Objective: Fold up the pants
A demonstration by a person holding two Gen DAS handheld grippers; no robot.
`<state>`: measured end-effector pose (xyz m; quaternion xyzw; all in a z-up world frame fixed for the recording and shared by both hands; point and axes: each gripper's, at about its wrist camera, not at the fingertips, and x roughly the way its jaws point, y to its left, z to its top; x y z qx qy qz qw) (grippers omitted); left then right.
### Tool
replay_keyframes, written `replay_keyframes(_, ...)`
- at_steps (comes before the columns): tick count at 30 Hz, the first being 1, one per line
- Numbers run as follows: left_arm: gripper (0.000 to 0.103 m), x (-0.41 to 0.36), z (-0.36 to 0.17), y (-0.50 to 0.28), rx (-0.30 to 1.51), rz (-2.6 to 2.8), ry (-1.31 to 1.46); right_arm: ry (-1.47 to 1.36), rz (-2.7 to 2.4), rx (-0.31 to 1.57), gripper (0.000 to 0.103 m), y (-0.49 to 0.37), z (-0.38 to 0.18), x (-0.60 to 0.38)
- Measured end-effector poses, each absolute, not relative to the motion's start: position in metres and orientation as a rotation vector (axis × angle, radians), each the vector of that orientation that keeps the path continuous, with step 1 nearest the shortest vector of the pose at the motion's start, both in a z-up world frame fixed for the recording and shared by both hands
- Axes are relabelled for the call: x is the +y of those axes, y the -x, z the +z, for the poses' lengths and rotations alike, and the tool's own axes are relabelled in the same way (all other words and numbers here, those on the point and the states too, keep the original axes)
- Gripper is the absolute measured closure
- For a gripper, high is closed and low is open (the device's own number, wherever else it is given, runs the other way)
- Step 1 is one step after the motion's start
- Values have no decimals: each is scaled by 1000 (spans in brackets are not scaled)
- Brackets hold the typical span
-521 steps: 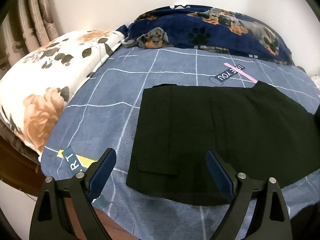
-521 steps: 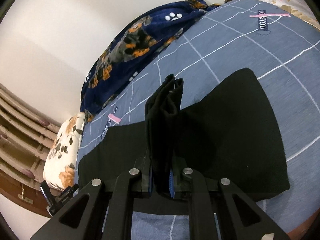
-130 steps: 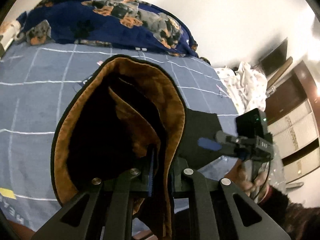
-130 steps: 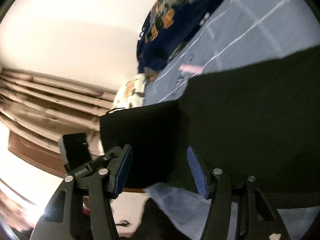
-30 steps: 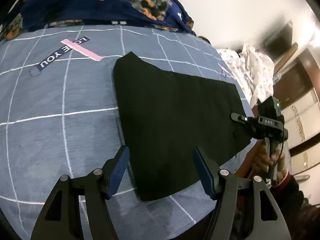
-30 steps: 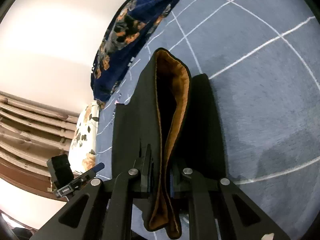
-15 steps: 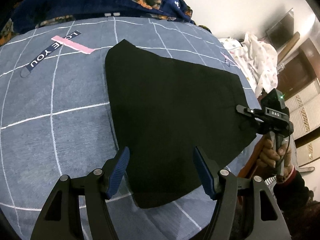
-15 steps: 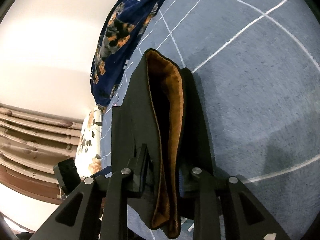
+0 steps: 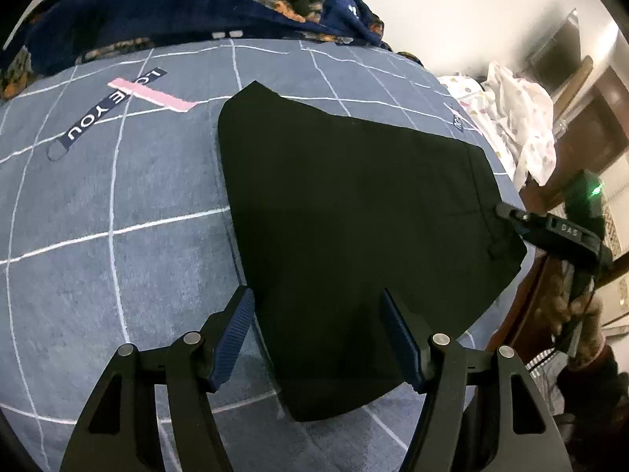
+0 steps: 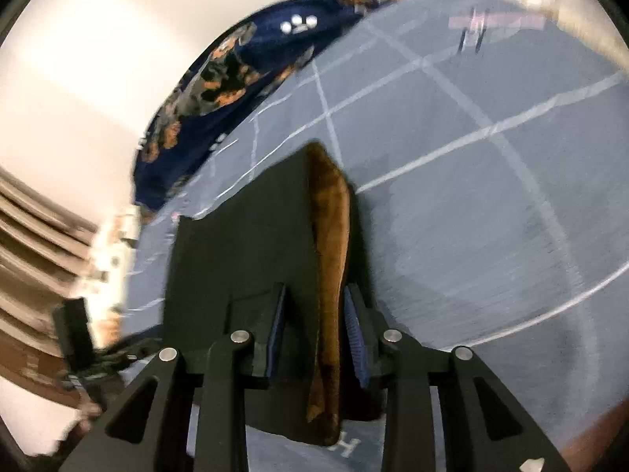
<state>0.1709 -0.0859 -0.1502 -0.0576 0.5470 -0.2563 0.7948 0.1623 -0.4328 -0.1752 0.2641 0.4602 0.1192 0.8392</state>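
While the left gripper hangs low over the bed with its blue-padded fingers spread wide and nothing between them, the black fleece-lined pants lie folded flat on the grey-blue bedspread with white grid lines. In this left wrist view the near edge of the pants lies just under the gap between the fingers, and the cloth runs away toward the right side of the bed. At its far right corner the right gripper shows as a dark bar whose tip meets the waistband edge. A printed strip reading "YOU" with a pink band lies on the bedspread, apart from the pants. A navy blanket with orange dog prints is bunched along the wall, and a white dotted cloth sits at the right.

From the right wrist view, which is motion-blurred, the right gripper has its blue pads at a narrow gap, one on each side of a raised fold of the pants; the brown fleece lining shows along that fold. Whether the pads touch the cloth cannot be told. Beyond lie the bedspread and the navy blanket, and the left gripper is at the lower left.
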Motion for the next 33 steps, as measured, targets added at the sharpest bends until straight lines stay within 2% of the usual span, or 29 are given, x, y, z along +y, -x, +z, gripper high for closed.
replay_keyframes(11, 37, -85, -144, -165, 1142, -548, 106, -309, 83, 921, 74, -150, -139, -421)
replay_keyframes(31, 37, -71, -140, -163, 1108, -537, 132, -271, 67, 945, 75, -133, -135, -399)
replay_keyframes(33, 37, -71, -139, -162, 1099, -530, 115, -354, 110, 962, 80, -130, -138, -402)
